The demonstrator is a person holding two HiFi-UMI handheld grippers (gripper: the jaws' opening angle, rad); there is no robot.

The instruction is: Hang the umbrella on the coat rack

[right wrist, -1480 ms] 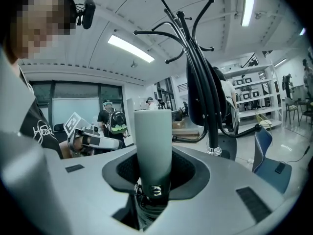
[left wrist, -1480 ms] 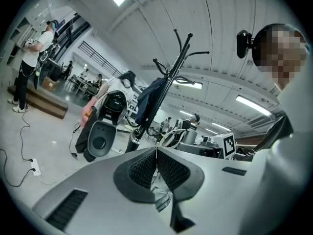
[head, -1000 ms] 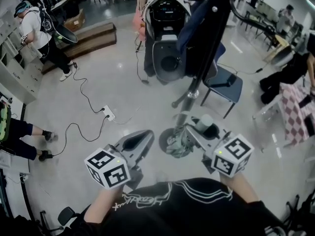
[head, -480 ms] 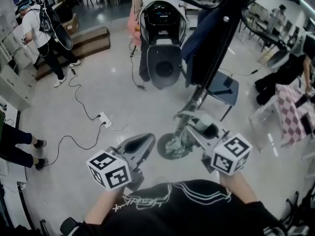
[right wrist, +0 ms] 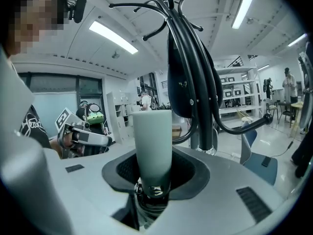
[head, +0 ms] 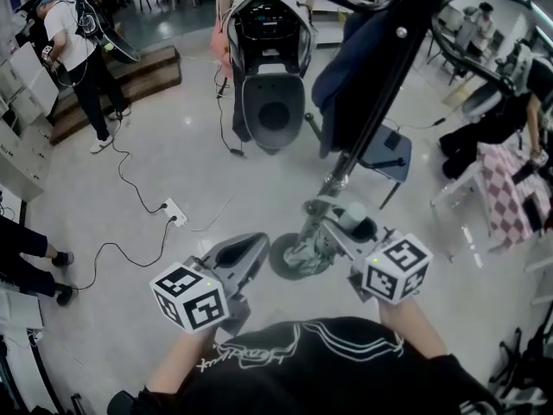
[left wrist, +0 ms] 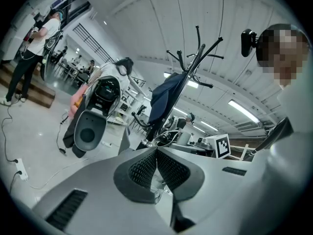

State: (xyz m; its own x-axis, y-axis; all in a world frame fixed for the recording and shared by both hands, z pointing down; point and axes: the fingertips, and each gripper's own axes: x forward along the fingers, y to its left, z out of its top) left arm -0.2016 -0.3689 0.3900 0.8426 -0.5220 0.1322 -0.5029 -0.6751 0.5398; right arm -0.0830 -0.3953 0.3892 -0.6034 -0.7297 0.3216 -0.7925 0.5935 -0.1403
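In the head view my right gripper (head: 346, 224) is shut on the pale green handle (head: 355, 218) of a folded grey-green umbrella (head: 314, 241), whose fabric hangs below the jaws. The black coat rack (head: 381, 90) stands just beyond, with a dark blue jacket (head: 344, 72) on it and its round base (head: 285, 258) right by the umbrella. In the right gripper view the handle (right wrist: 152, 141) stands upright between the pads of the right gripper (right wrist: 152, 179), with the rack's pole (right wrist: 191, 82) close behind. My left gripper (head: 245, 251) is to the left, shut and empty; its pads (left wrist: 146, 168) meet at the tip.
A white-and-black machine (head: 269, 67) with a person behind it stands beyond the rack. A blue chair (head: 386, 157) is behind the pole. A power strip (head: 173, 213) with cables lies on the floor at left. A checkered cloth (head: 510, 199) and seated people are at right.
Both grippers have moved forward toward the coat rack, slightly lower. The umbrella's hanging fabric is now beside the rack's base. The grip on the handle is unchanged.
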